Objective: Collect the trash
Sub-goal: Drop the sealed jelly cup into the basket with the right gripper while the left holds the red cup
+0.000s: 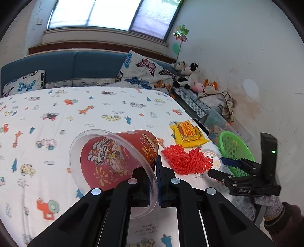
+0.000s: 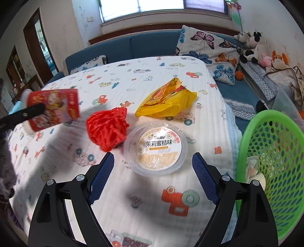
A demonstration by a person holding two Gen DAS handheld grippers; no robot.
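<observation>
I see a bed [image 2: 152, 79] under a vehicle-print sheet, blue sofa and window behind. My left gripper [image 1: 153, 182] is clamped on the red cup [image 1: 117, 161] rim. My right gripper [image 2: 153, 174] stands apart above the lidded tub [image 2: 155, 148] labelled "茉莉蜜桔味". The green basket [image 2: 273, 163] sits off the bed's right edge.

Daylight is pouring through a wide window [image 1: 112, 13] set high in the far wall, above a blue padded headboard [image 1: 62, 66] with butterfly-print pillows [image 1: 141, 73] leaning against it. A white sheet printed with cartoon cars and giraffes [image 1: 57, 117] is covering the bed in the near and middle ground. Stuffed toys [image 1: 187, 75] are sitting in the far right corner against a stained white wall [image 1: 247, 57] with a pinwheel [image 1: 180, 34] standing above them, while a dark wooden doorway [image 2: 40, 45] is opening on the far left.
</observation>
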